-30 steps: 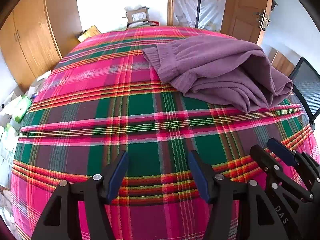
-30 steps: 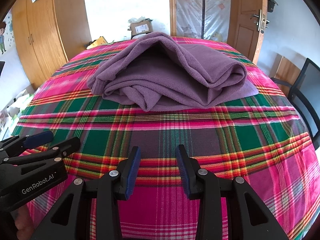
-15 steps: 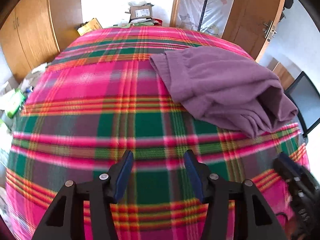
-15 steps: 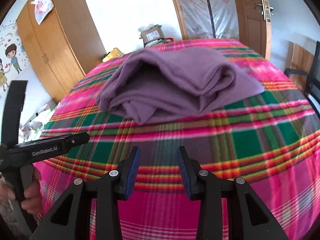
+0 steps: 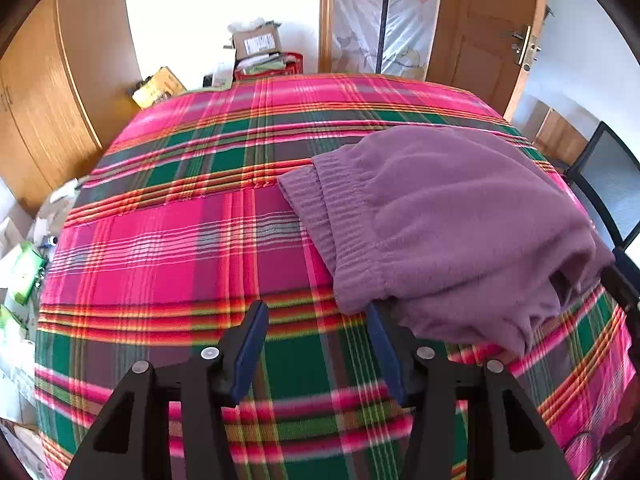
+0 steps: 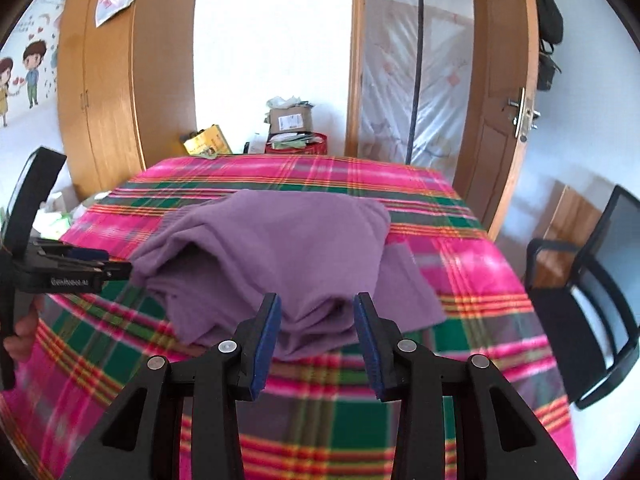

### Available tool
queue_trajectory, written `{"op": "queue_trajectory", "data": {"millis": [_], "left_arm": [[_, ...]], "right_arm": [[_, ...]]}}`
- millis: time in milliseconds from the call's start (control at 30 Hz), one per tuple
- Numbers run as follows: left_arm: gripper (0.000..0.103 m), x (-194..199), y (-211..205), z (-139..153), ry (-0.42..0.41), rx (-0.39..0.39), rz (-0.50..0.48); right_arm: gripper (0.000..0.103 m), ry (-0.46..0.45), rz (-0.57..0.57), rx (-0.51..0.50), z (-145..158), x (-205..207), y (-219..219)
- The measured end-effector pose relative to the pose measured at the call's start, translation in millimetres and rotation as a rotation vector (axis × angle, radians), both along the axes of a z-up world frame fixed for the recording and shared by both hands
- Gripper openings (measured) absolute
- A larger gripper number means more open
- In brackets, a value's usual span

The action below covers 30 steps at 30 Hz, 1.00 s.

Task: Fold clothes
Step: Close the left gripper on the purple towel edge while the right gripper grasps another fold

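Observation:
A purple fleece garment with a ribbed band lies in a loose folded heap on the right half of the plaid bed cover. My left gripper is open just short of the band's near corner, which sits at its right fingertip. Nothing is between its pads. In the right wrist view the garment fills the middle. My right gripper stands open at its near edge, and the cloth shows through the gap past the tips. The left gripper appears at the garment's left end, held by a hand.
A black chair stands by the bed's right side. A wooden wardrobe is at the left and a door at the right. Boxes sit beyond the far edge. Clutter covers the floor on the left.
Both grippers have come forward over the bed to the garment. The left one has shifted towards its ribbed corner. The right one has risen and tilted up. Both stay open.

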<state>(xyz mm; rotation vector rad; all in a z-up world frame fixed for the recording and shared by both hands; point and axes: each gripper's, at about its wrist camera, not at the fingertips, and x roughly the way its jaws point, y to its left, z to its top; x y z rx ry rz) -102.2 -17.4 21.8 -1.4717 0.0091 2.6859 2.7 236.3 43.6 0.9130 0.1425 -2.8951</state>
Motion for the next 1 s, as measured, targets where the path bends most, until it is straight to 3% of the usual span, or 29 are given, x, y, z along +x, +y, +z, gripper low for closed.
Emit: {"op": "queue_trajectory", "data": {"millis": [100,467,600,700,833,1000], "left_arm": [[0.05,-9.6,0.2,-0.1,-0.019,0.022,0.005],[0.049,-25.3,5.4,-0.5,0.011,0.0,-0.014],[0.036,-28.2,12.6,0.2,0.015,0.015,-0.034],[0.025,-27.6,17.1,0.1,0.007,0.02,-0.058],[0.017,-25.9,18.8,5.1,0.03,0.012,-0.073],[0.01,-25.2,16.4,16.0,0.072,-0.001,-0.067]], "right_arm": [[0.041,-0.027,0.0,0.022,-6.9,-8.6,4.1],[0.039,-0.093,0.055,-0.048,-25.2,-16.2,26.8],[0.034,-0.111,0.066,-0.074,-27.8,-21.9,31.8],[0.022,-0.113,0.07,-0.099,-27.6,-23.7,34.0],[0.014,-0.099,0.073,-0.117,-22.7,-24.4,35.9],[0.012,-0.056,0.065,-0.131,-10.6,-22.3,38.4]]}}
